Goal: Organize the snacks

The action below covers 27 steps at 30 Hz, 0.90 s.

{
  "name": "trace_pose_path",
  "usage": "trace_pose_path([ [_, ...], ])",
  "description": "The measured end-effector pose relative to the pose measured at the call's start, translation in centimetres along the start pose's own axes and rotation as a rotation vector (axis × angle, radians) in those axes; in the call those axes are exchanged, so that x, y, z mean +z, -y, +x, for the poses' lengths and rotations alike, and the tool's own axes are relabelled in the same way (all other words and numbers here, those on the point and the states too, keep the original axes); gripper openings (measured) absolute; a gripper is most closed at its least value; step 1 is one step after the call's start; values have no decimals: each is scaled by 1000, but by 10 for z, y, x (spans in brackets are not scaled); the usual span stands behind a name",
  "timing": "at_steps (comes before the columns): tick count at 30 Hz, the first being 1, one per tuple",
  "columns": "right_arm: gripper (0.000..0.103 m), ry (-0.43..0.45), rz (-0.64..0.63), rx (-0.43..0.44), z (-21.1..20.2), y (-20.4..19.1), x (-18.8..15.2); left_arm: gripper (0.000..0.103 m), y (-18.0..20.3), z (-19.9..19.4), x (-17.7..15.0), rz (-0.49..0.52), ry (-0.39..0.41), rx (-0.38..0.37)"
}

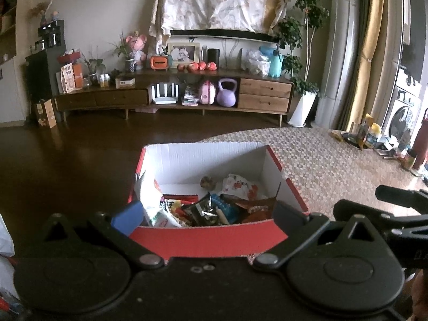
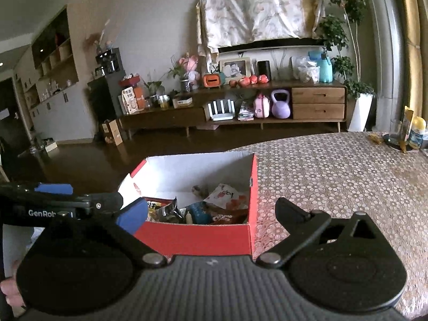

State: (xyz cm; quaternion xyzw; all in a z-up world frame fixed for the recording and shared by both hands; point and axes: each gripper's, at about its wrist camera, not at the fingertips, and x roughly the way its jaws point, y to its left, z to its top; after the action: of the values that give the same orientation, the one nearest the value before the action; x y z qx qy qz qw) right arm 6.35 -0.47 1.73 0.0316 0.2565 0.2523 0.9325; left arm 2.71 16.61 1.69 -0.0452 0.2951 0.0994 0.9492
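A red cardboard box [image 1: 208, 238] [image 2: 195, 238] with a white inside stands on the table's left corner. Several snack packets lie in it, among them a dark foil packet [image 1: 203, 208] [image 2: 171, 210] and a white packet with red print [image 1: 238, 184] [image 2: 224, 194]. My left gripper [image 1: 208, 216] is open just in front of the box's near wall, nothing between its fingers; its blue-padded tip also shows in the right wrist view [image 2: 53, 188]. My right gripper [image 2: 211, 214] is open wide and empty, level with the box's near right corner; its black fingers also show at the right in the left wrist view [image 1: 388, 206].
The table wears a dotted beige cloth [image 1: 321, 155] [image 2: 334, 176]. Bottles and jars [image 1: 371, 133] [image 2: 412, 131] crowd its far right end. A white plastic bag [image 1: 5, 240] sits at my left. Dark floor and a low wooden cabinet [image 1: 174, 99] lie beyond.
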Motion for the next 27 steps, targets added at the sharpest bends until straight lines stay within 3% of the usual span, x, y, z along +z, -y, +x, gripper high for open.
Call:
trace_pose_path([
  [9,102,-5,-10,-23,-4,-3,16,103,3,-2,15,1,-21,22],
  [27,102,-40,-4,-65,-6,-2,16,103,4,-9,16,-27,-38,16],
])
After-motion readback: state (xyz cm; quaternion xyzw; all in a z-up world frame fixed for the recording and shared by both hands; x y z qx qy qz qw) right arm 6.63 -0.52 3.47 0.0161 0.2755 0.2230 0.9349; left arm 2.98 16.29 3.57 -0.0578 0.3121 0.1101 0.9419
